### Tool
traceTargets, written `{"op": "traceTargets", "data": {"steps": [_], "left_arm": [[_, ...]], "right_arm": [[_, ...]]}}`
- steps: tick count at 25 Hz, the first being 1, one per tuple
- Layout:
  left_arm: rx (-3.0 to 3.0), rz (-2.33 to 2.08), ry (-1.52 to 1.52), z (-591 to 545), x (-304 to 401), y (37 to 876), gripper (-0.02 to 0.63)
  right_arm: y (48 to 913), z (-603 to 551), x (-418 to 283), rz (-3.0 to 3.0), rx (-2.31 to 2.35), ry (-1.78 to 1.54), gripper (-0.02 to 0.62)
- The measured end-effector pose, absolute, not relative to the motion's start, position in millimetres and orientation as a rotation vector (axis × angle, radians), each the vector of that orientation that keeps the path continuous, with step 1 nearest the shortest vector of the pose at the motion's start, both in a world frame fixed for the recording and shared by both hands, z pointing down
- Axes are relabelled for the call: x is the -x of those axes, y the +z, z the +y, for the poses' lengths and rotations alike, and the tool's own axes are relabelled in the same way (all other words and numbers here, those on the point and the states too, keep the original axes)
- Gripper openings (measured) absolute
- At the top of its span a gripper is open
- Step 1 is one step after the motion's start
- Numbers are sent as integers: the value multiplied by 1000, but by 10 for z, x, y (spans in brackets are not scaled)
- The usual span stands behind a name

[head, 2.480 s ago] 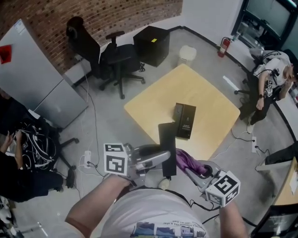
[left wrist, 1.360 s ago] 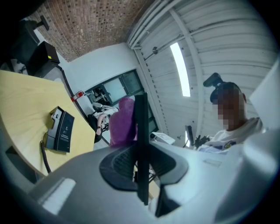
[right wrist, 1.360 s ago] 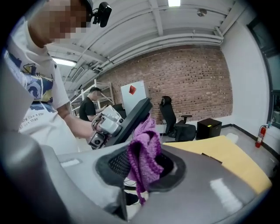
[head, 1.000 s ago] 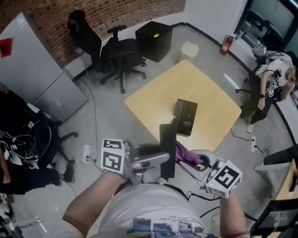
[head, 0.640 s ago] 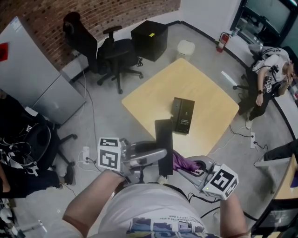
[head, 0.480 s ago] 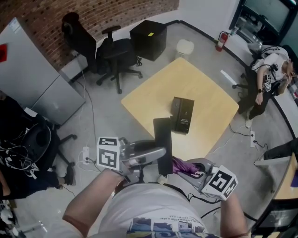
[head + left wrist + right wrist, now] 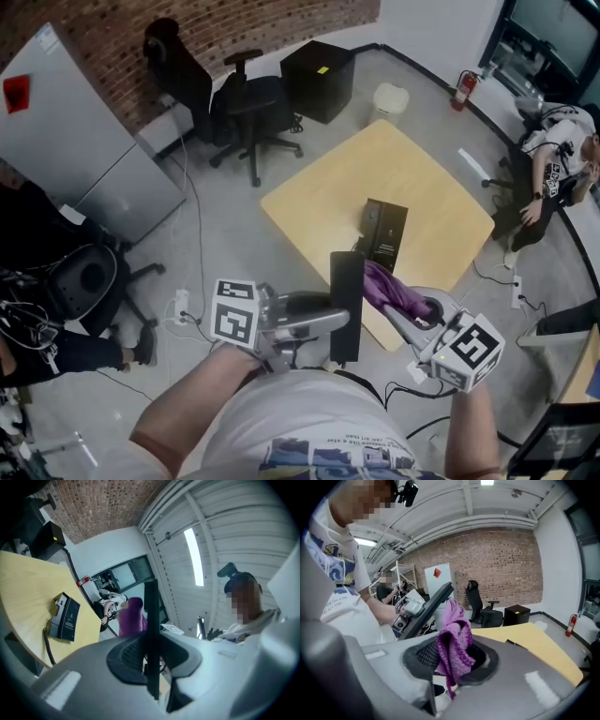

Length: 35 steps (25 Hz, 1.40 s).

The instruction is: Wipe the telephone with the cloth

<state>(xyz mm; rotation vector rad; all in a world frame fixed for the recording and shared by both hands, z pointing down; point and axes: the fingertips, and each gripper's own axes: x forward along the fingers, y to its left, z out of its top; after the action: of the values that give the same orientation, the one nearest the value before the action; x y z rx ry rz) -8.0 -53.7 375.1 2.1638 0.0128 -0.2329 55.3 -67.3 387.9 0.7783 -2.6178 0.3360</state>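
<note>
My left gripper [image 7: 323, 322] is shut on a long flat black telephone handset [image 7: 345, 305], held out over the table's near corner. The left gripper view shows the handset edge-on [image 7: 151, 630] between the jaws. My right gripper [image 7: 405, 314] is shut on a purple cloth [image 7: 387, 287], which lies against the handset's right side. In the right gripper view the cloth [image 7: 454, 644] hangs from the jaws, with the handset [image 7: 427, 607] just beyond it. The black telephone base [image 7: 382, 234] lies on the yellow table [image 7: 375, 173].
Black office chairs [image 7: 246, 103] and a black cabinet [image 7: 323, 80] stand beyond the table. A grey cabinet [image 7: 84, 141] is at the left. One person sits at the far right [image 7: 553, 159], another at the left edge [image 7: 28, 337]. Cables lie on the floor.
The purple cloth has slid up along the handset's right side, from its near end toward its far end. The left gripper keeps holding the handset.
</note>
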Motion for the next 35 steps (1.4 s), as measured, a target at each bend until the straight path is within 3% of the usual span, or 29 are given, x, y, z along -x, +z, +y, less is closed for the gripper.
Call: {"op": "traceTargets", "data": {"steps": [17,35], "left_arm": [[-2170,-66,-268,-650,325,3782,86],[-2145,27,-235,-1120,229,3750,86]], "right_arm": [[3847,-477,-188,-2680,-634,332,84],[4292,24,-357,-2503,-658,512,84]]}}
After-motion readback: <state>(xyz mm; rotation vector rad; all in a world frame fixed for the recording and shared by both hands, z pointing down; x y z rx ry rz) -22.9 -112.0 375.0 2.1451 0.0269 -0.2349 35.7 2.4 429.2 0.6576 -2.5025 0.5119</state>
